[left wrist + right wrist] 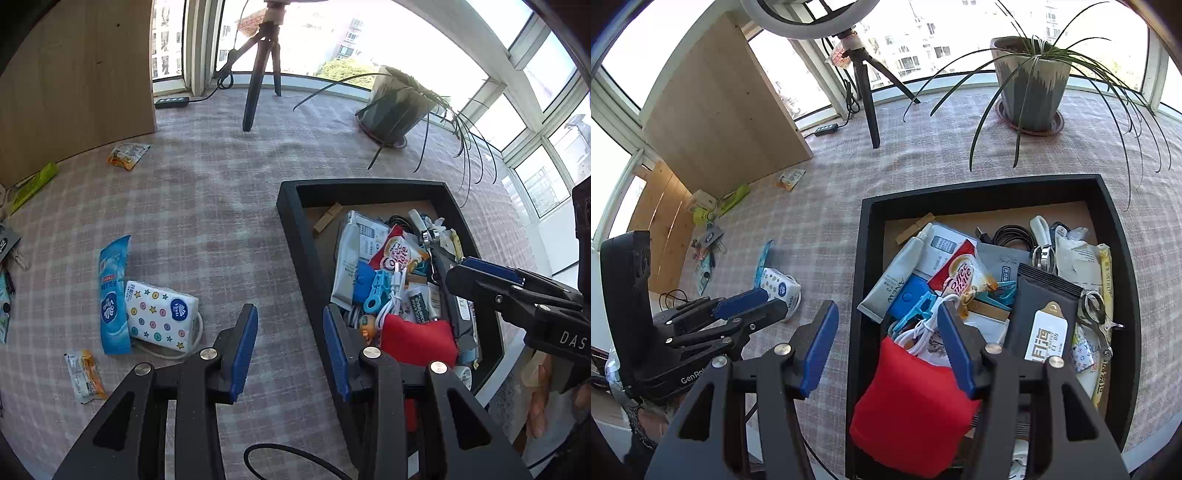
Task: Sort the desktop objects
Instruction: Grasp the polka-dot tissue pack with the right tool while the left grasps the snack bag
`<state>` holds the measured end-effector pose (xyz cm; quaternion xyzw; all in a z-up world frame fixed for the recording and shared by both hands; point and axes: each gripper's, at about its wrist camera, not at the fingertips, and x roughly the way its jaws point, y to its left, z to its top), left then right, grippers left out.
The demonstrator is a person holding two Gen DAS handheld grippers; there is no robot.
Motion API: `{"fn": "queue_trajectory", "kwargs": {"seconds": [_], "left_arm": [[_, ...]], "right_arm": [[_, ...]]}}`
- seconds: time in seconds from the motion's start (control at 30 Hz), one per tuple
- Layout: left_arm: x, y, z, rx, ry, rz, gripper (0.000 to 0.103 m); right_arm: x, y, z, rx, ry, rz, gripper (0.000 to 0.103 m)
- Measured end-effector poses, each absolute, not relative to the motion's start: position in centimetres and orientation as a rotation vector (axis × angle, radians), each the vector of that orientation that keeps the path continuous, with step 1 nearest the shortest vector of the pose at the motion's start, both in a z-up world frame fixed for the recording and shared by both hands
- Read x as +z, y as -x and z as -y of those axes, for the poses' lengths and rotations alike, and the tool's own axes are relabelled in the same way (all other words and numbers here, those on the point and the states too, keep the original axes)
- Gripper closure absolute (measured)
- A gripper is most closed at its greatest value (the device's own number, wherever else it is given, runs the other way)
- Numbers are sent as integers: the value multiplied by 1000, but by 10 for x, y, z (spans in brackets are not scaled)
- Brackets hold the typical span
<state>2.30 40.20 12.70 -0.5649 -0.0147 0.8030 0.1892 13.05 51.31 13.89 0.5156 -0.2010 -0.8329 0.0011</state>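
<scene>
Right wrist view: both tongs (888,345) (290,349) gape empty beside the crammed black tray (864,236).

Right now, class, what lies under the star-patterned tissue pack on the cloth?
A white looped cord pokes out beneath the star-patterned tissue pack. The rest of the cord, and anything else under the pack, is covered.

Both wrist views look forward and down from close above the checked-cloth tabletop (229,206) — sharing the cluttered black rectangular tray (295,236) (866,236), window beyond.
</scene>
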Motion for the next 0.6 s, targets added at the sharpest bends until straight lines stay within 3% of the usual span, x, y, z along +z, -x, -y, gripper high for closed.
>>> {"fn": "queue_trajectory", "kwargs": {"seconds": [0.1, 0.27, 0.43, 0.6], "left_arm": [[113, -28, -358, 2321, 1650, 44, 69], [86, -40, -281, 2418, 1764, 43, 59], [60, -45, -216, 2438, 1877, 224, 59], [47, -51, -196, 2414, 1898, 319, 52]], "right_arm": [[134, -119, -485, -2552, -1620, 553, 47], [123, -96, -429, -2454, -1613, 373, 43], [114, -66, -366, -2350, -1624, 146, 42], [91, -37, -319, -2265, -1689, -71, 38]]}}
